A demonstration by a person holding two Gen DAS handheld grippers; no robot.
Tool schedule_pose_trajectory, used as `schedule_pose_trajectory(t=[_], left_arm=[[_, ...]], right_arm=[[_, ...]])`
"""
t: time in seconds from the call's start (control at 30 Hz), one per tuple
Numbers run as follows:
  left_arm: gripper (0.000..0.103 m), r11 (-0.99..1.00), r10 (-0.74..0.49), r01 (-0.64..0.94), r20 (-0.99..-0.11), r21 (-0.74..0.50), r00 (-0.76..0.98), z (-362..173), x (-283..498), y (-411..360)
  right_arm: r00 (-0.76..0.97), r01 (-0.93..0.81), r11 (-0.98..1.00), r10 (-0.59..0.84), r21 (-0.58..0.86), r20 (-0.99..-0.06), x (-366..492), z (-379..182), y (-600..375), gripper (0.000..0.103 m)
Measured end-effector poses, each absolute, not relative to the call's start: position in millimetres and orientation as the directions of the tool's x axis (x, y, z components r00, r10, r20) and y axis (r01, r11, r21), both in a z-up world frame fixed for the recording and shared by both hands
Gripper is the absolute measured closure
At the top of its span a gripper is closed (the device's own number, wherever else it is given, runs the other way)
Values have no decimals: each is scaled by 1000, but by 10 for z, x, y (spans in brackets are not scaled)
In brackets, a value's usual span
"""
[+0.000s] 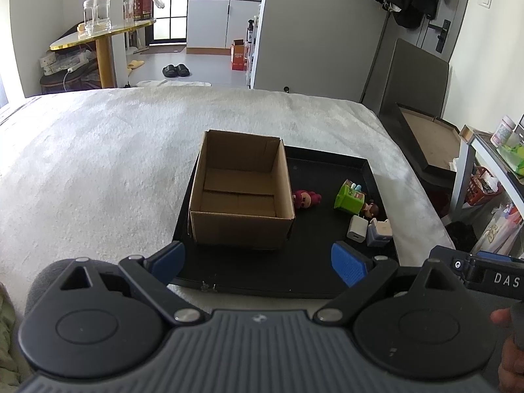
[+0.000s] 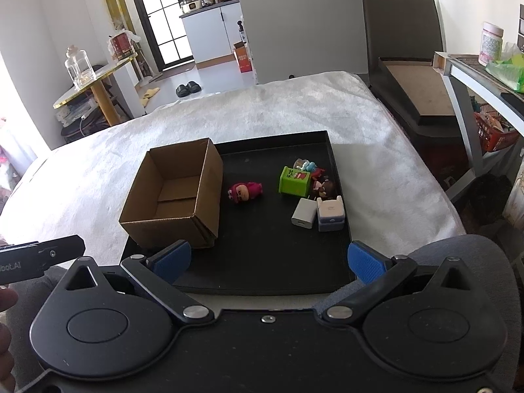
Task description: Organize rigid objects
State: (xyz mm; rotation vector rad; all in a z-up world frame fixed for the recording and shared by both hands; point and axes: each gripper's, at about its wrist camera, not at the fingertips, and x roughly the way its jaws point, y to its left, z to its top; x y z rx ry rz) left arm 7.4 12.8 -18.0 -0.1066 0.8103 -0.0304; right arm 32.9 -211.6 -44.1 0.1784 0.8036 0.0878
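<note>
An empty cardboard box (image 1: 240, 193) (image 2: 173, 193) stands on the left part of a black tray (image 1: 262, 268) (image 2: 262, 255). On the tray's right lie a pink figure (image 1: 304, 199) (image 2: 244, 191), a green toy cube (image 1: 348, 196) (image 2: 293, 180), a white charger (image 1: 357, 228) (image 2: 303, 213), a white-and-lilac block (image 1: 380, 232) (image 2: 330, 214) and a brown-haired figure (image 2: 322, 187). My left gripper (image 1: 258, 263) hovers open at the tray's near edge, holding nothing. My right gripper (image 2: 268, 262) is also open and empty, near the same edge.
The tray rests on a white fuzzy blanket (image 1: 98, 163) (image 2: 376, 150). A dark chair and a flat framed board (image 1: 432, 137) (image 2: 416, 95) stand off the right side, beside a shelf with jars and baskets (image 2: 491, 65). A gold-edged table with glass jars (image 1: 98, 32) is far left.
</note>
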Motion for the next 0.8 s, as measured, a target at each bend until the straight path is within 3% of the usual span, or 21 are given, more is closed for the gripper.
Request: schedule_pose_trajectory(t=[0.47, 0.8], left_arm=[[8, 992, -36, -66, -749, -106, 661, -421, 359, 207], [9, 986, 10, -133, -768, -99, 640, -575, 633, 306]], right_arm=[[671, 35, 972, 150, 233, -726, 545, -754, -2245, 0], [665, 52, 969, 147, 242, -732, 825, -903, -2325, 12]])
